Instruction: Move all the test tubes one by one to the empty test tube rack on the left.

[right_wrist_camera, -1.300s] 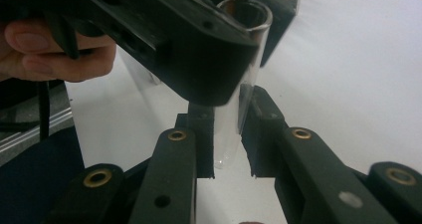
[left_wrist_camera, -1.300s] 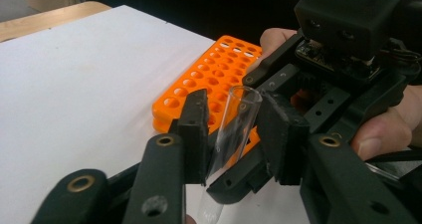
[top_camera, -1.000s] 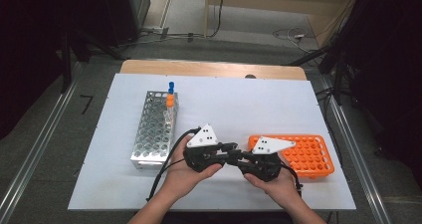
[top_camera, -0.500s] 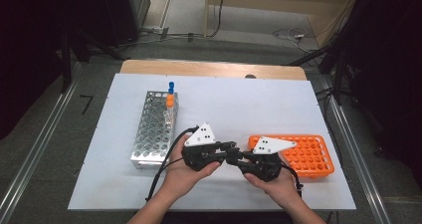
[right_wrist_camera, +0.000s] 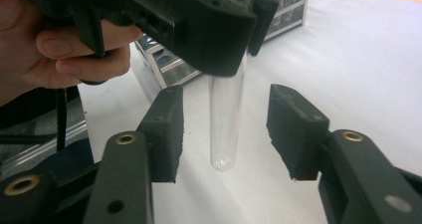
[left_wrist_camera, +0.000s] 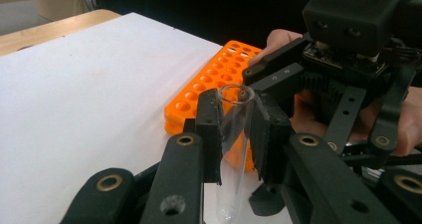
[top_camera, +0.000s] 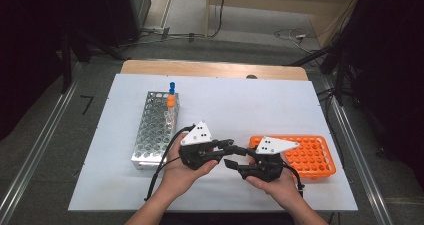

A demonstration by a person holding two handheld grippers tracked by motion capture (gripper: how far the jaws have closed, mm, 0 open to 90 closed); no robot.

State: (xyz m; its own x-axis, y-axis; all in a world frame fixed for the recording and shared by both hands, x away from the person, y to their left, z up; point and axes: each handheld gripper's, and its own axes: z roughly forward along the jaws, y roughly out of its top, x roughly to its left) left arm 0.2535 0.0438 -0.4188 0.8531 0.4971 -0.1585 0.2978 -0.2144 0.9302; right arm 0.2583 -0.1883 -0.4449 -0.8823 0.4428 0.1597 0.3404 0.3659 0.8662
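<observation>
right claw (right_wrist_camera: 225,134): jaws just opened; test tube (right_wrist_camera: 226,119) between them, untouched

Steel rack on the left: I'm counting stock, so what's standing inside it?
The steel rack holds two capped tubes at its far end, an orange-capped tube and a blue-capped tube. The other holes look empty.

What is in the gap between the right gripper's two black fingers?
A clear glass test tube, hanging upright from the left gripper, which is shut on its top. The right gripper has just been opening; its fingers stand apart from it, in the right gripper view.
</observation>
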